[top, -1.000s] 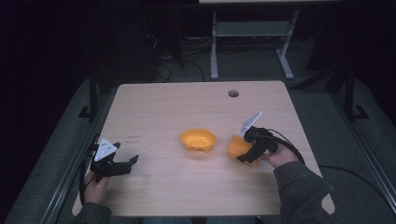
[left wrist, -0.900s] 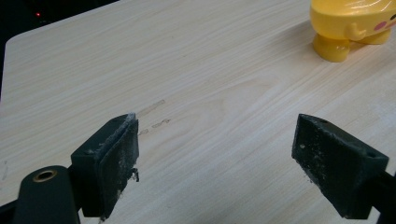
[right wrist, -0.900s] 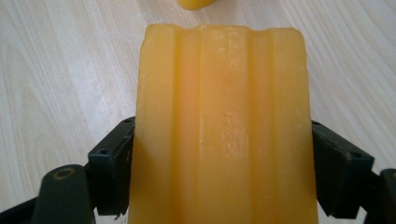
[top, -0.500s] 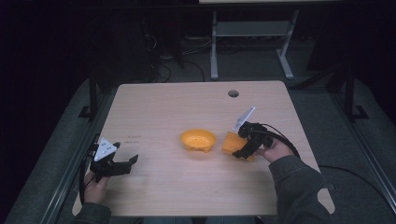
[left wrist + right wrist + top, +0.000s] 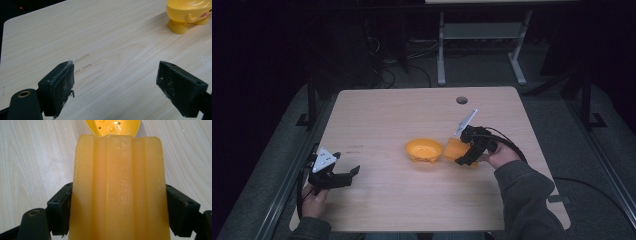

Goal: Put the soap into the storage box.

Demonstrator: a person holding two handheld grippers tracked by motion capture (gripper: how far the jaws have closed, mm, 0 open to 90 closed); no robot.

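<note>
A yellow bowl (image 5: 424, 149) with small holes in its bottom stands on short feet at the middle of the wooden table (image 5: 412, 110). My right gripper (image 5: 467, 155) is shut on an orange ribbed piece (image 5: 455, 148), held just right of the bowl. In the right gripper view the orange ribbed piece (image 5: 120, 190) is clamped between both jaws of the right gripper (image 5: 120, 207), and its far end reaches the rim of the bowl (image 5: 112, 127). My left gripper (image 5: 348, 175) rests open near the table's front left; in its own view the left gripper (image 5: 115, 82) holds nothing, with the bowl (image 5: 187, 15) far off.
A round cable hole (image 5: 462, 100) sits near the table's far edge. A metal stand (image 5: 482, 45) and cables lie on the dark floor behind the table. The right gripper's cable (image 5: 512, 145) loops over the table's right side.
My right gripper has carried the orange piece leftward, closer to the bowl. The left gripper has stayed where it was.
</note>
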